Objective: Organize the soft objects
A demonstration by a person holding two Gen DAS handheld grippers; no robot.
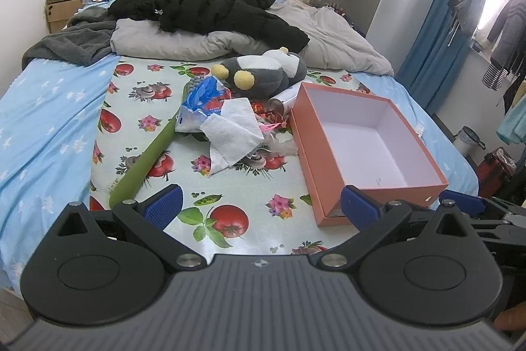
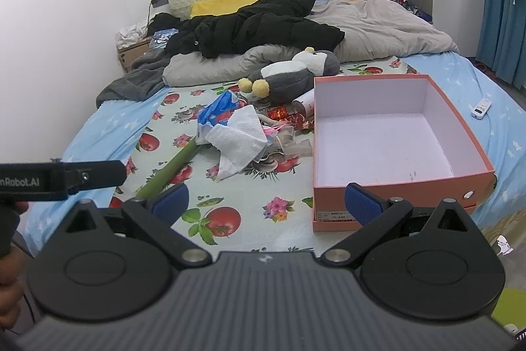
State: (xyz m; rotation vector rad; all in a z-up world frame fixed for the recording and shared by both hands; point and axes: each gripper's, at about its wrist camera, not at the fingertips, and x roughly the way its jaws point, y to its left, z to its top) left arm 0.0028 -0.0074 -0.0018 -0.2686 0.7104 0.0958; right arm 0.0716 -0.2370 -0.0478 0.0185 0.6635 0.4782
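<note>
On the fruit-printed plastic sheet, from the left: a long green soft stick (image 1: 144,160), a crumpled white paper towel (image 1: 235,129), a grey and white plush toy with yellow pompoms (image 1: 263,73), an empty orange cardboard box (image 1: 368,140). Plush probably light, squashy; pinch its body. Left gripper (image 1: 259,206) and right gripper (image 2: 266,201) hover released, holding nothing.

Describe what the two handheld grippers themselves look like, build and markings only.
Both look alike: the left gripper and right gripper each have a ribbed dark grey body, two round black discs, black linkage arms with silver pins, and textured blue finger pads. In the right wrist view, the left gripper's black side carries partly cut-off white lettering ending "Robot.AI". No sleeves or cables are visible.
</note>
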